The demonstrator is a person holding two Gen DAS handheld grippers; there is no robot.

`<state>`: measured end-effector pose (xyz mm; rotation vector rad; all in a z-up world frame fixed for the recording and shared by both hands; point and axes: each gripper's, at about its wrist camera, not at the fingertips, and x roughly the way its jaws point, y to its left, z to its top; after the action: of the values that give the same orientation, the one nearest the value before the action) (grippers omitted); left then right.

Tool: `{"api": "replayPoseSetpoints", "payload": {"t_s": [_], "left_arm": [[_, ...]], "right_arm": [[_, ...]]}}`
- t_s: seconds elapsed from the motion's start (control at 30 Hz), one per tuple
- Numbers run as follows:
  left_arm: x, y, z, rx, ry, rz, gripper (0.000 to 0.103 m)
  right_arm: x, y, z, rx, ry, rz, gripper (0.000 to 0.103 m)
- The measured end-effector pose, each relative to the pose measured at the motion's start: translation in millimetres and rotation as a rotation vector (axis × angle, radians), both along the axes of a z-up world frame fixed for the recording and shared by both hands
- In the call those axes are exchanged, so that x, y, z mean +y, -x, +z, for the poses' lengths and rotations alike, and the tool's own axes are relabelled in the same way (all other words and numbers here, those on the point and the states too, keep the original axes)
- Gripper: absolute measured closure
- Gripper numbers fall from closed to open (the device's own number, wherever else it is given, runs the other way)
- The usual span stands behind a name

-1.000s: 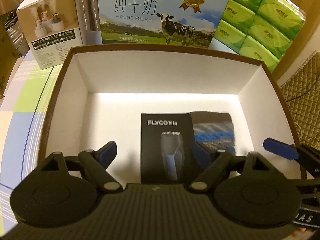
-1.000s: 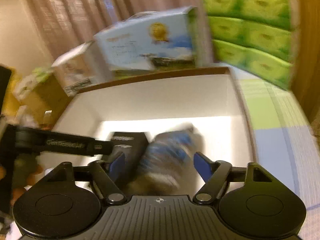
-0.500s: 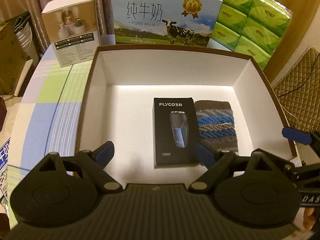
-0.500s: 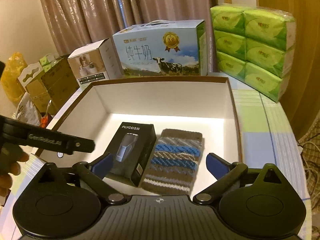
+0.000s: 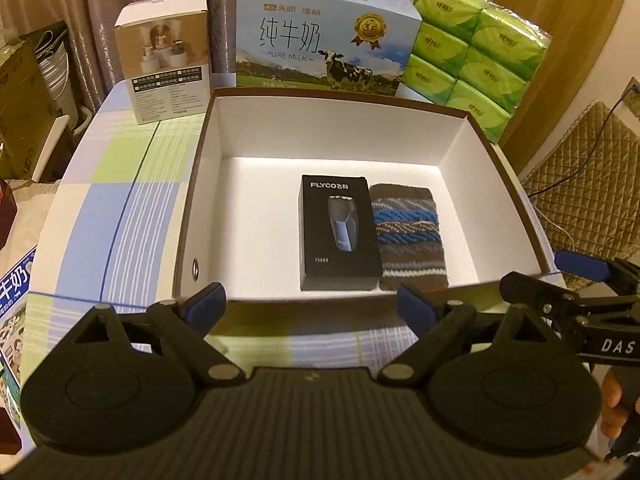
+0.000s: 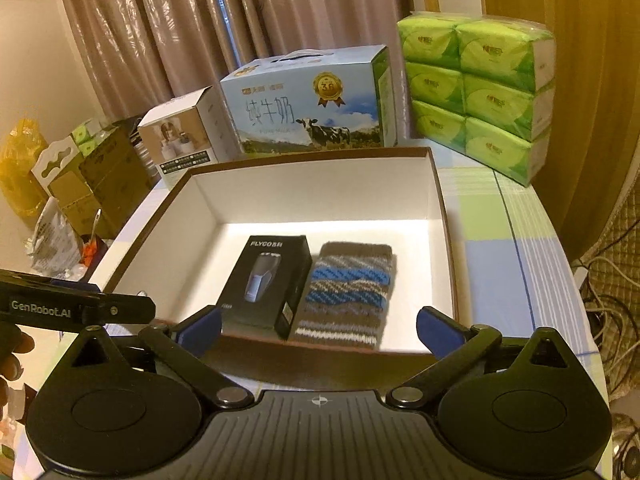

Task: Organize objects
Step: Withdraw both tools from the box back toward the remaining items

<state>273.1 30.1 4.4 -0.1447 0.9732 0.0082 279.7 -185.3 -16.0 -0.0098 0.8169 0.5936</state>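
Observation:
An open brown box with white inside (image 5: pixel 200 184) (image 6: pixel 444 240) stands on the checked tablecloth. In it lie a black FLYCO shaver box (image 5: pixel 339 232) (image 6: pixel 266 280) and, touching its right side, a striped knitted pouch (image 5: pixel 408 236) (image 6: pixel 346 292). My left gripper (image 5: pixel 310 306) is open and empty, above the table just before the box's near wall. My right gripper (image 6: pixel 318 330) is open and empty, also before the near wall. The right gripper's blue fingertip (image 5: pixel 580 266) shows at the right of the left wrist view.
Behind the box stand a small white product carton (image 5: pixel 166 60) (image 6: pixel 180 140), a blue milk carton (image 5: pixel 324 48) (image 6: pixel 312 108) and a stack of green tissue packs (image 5: pixel 476 56) (image 6: pixel 480 92). Cardboard boxes (image 6: pixel 92 176) sit left of the table; a quilted chair (image 5: pixel 592 184) stands at the right.
Both grippers have drawn back and up out of the box. The knitted pouch, blurred between the right fingers a second ago, now lies still beside the shaver box.

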Motion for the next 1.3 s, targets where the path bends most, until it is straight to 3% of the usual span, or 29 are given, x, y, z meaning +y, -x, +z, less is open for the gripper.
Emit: {"api": "replayPoseSetpoints", "payload": {"t_s": [0.57, 1.3], "left_arm": [[5, 73, 10, -0.009, 0.014, 0.012, 0.013], [14, 126, -28, 0.1, 0.014, 0.068, 0.013]], "right_arm": [[-17, 54, 9, 0.02, -0.01, -0.009, 0.002], [-32, 83, -18, 0.112, 0.042, 0.004, 0.002]]}}
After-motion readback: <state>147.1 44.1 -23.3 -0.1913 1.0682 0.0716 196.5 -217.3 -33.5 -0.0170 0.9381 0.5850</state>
